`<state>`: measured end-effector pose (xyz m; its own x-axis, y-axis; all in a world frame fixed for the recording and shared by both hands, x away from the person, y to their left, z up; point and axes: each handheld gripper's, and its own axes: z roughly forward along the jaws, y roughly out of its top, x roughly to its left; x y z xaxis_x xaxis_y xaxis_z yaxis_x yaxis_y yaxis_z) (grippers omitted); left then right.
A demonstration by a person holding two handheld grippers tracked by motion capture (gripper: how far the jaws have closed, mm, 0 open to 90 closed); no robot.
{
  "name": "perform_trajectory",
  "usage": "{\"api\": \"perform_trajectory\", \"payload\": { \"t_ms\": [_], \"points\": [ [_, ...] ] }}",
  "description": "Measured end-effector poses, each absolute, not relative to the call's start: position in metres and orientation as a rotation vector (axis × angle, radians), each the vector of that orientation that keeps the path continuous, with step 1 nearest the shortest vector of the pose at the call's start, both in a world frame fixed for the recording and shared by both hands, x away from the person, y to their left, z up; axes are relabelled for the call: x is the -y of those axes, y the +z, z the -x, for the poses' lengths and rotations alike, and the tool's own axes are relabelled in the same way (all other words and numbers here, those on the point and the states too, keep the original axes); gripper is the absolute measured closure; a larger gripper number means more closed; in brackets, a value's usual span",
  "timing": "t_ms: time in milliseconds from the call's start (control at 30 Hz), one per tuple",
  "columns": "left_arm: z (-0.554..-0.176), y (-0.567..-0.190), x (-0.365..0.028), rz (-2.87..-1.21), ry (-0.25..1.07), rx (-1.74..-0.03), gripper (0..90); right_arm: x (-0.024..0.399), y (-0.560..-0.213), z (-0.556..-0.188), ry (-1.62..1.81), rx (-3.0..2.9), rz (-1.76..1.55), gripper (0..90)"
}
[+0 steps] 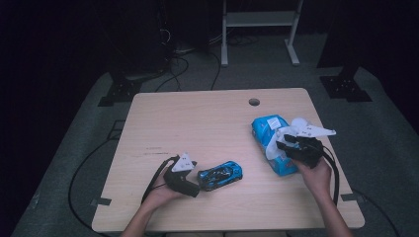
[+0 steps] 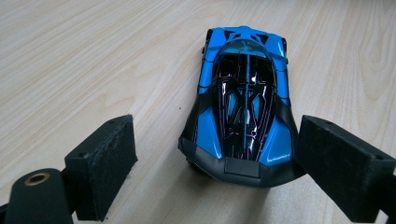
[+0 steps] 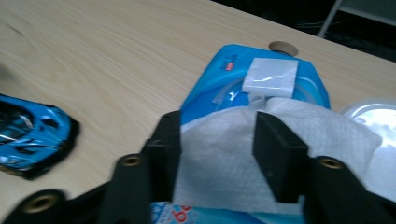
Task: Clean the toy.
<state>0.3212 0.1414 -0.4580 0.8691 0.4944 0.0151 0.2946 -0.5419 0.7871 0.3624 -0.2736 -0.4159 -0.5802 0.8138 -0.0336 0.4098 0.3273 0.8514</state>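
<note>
A blue and black toy car (image 1: 220, 174) (image 2: 243, 102) stands on the wooden table (image 1: 197, 123), nearer the front. My left gripper (image 1: 196, 183) (image 2: 215, 163) lies low behind it, open, with the car's end between the jaws. The left pad is well apart from the car and the right pad is close against its corner. A blue pack of wet wipes (image 1: 269, 131) (image 3: 261, 84) lies at the right. A white wipe (image 3: 219, 158) (image 1: 273, 145) stands up out of it between the jaws of my right gripper (image 1: 286, 145) (image 3: 217, 144), which are apart and open.
A round white plastic piece (image 3: 373, 116) (image 1: 299, 122) sits beside the pack on its far right. A cable hole (image 1: 254, 102) is in the table's back edge. The car (image 3: 28, 135) appears left of the pack. Cables trail off both grippers toward the front.
</note>
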Motion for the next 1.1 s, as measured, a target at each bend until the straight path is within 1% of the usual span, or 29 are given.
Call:
{"api": "perform_trajectory", "payload": {
  "t_ms": [33, 67, 100, 133, 267, 333, 433, 533, 600, 633, 667, 700, 767, 800, 867, 1100],
  "points": [
    [-0.321, -0.458, -0.141, -2.179, 0.297, -0.568, 11.5, 0.274, -0.416, -0.362, 1.171, -2.138, -1.076, 45.3],
    [-0.321, -0.458, -0.142, -2.179, 0.295, -0.565, 11.5, 0.273, -0.417, -0.368, 1.134, -2.128, -1.070, 40.2],
    [-0.321, -0.458, -0.142, -2.179, 0.295, -0.565, 11.4, 0.273, -0.417, -0.368, 1.134, -2.128, -1.070, 40.2],
    [-0.321, -0.458, -0.142, -2.178, 0.295, -0.565, 11.3, 0.274, -0.419, -0.374, 1.108, -2.129, -1.086, 37.1],
    [-0.322, -0.459, -0.142, -2.178, 0.284, -0.562, 10.8, 0.277, -0.427, -0.387, 1.079, -2.118, -1.155, 40.0],
    [-0.322, -0.459, -0.142, -2.177, 0.274, -0.562, 10.8, 0.278, -0.429, -0.390, 1.075, -2.108, -1.165, 43.1],
    [-0.322, -0.459, -0.142, -2.178, 0.274, -0.563, 10.8, 0.279, -0.429, -0.392, 1.080, -2.083, -1.172, 52.4],
    [-0.321, -0.459, -0.142, -2.177, 0.277, -0.562, 10.8, 0.280, -0.431, -0.394, 1.041, -2.070, -1.175, 64.7],
    [-0.321, -0.459, -0.141, -2.177, 0.276, -0.565, 10.8, 0.279, -0.432, -0.393, 1.004, -2.059, -1.175, 74.5],
    [-0.321, -0.459, -0.141, -2.177, 0.276, -0.565, 10.8, 0.279, -0.432, -0.393, 1.004, -2.059, -1.175, 74.5],
    [-0.321, -0.459, -0.141, -2.177, 0.277, -0.566, 10.8, 0.281, -0.430, -0.392, 0.996, -2.052, -1.198, 80.3],
    [-0.321, -0.459, -0.142, -2.176, 0.277, -0.568, 10.8, 0.282, -0.429, -0.392, 0.998, -2.054, -1.199, 82.4],
    [-0.322, -0.459, -0.142, -2.179, 0.277, -0.569, 10.8, 0.288, -0.427, -0.390, 1.044, -2.070, -1.217, 85.7],
    [-0.322, -0.459, -0.142, -2.169, 0.272, -0.576, 10.8, 0.291, -0.426, -0.389, 1.113, -2.084, -1.244, 86.1],
    [-0.323, -0.460, -0.142, -2.168, 0.269, -0.580, 10.8, 0.293, -0.422, -0.386, 1.143, -2.093, -1.250, 86.6],
    [-0.322, -0.459, -0.142, -2.173, 0.281, -0.563, 11.3, 0.289, -0.408, -0.372, 1.327, -2.140, -1.189, 87.3]
  ]
}}
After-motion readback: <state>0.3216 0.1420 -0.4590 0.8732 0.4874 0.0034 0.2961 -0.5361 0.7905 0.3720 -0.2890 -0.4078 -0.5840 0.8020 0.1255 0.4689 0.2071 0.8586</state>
